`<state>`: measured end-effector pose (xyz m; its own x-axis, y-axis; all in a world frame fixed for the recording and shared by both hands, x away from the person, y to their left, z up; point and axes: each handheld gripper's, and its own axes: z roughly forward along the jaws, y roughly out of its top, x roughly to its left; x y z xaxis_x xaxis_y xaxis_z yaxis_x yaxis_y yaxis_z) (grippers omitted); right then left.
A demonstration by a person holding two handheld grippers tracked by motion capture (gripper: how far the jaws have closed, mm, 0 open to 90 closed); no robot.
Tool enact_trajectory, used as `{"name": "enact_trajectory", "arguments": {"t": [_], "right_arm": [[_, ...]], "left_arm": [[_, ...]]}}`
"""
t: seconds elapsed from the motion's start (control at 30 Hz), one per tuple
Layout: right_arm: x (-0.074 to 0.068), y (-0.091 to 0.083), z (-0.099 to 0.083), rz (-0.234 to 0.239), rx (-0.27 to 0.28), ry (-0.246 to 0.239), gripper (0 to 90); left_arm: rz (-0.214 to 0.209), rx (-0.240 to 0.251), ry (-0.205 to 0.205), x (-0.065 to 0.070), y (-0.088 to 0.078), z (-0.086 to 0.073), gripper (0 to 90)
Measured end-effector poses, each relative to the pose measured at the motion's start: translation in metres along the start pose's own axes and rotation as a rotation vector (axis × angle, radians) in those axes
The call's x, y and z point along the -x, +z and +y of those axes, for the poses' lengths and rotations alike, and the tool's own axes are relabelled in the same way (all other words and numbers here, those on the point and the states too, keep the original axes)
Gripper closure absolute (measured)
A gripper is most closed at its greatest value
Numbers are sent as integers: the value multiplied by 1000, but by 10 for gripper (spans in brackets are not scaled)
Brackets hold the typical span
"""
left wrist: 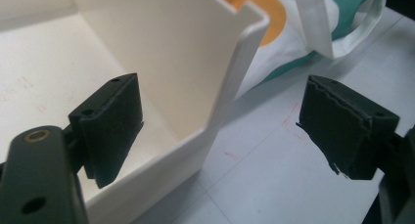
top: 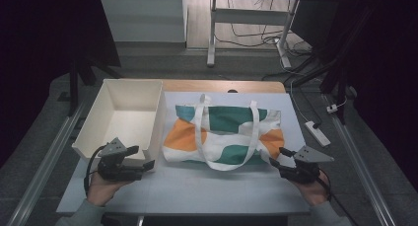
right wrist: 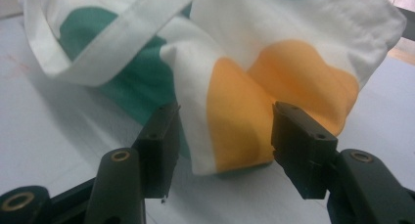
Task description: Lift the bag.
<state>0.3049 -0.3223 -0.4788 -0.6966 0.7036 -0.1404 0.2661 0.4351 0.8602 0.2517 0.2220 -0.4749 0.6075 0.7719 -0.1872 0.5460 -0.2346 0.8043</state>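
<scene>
A white cloth tote bag [top: 224, 132] with green and orange patches lies flat on the white table [top: 207, 189], handles toward me. Left of it stands an empty white box [top: 129, 112]. My left gripper [top: 141, 157] is open at the box's near right corner. In the left gripper view the gripper [left wrist: 220, 121] straddles the box [left wrist: 161, 62], one jaw inside and one over the table. My right gripper [top: 277, 156] is open at the bag's near right corner. In the right gripper view the gripper [right wrist: 227, 136] has the orange corner of the bag [right wrist: 240, 111] between its jaws, unpressed.
The box nearly touches the bag's left edge. A power strip [top: 317, 132] and cables lie on the floor to the right. Desk legs [top: 212, 38] stand beyond the table. A strip of bare table runs along the front edge between my hands.
</scene>
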Motion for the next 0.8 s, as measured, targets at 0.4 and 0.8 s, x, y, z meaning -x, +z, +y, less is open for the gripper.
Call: {"name": "enact_trajectory", "arguments": {"t": [0.4, 0.8], "right_arm": [[-2, 1, -12, -8, -29, -14, 437], [-3, 3, -12, -10, -29, -25, 436]], "left_arm": [[2, -17, -3, 0, 7, -4, 166], [0, -29, -10, -2, 9, -5, 167]]}}
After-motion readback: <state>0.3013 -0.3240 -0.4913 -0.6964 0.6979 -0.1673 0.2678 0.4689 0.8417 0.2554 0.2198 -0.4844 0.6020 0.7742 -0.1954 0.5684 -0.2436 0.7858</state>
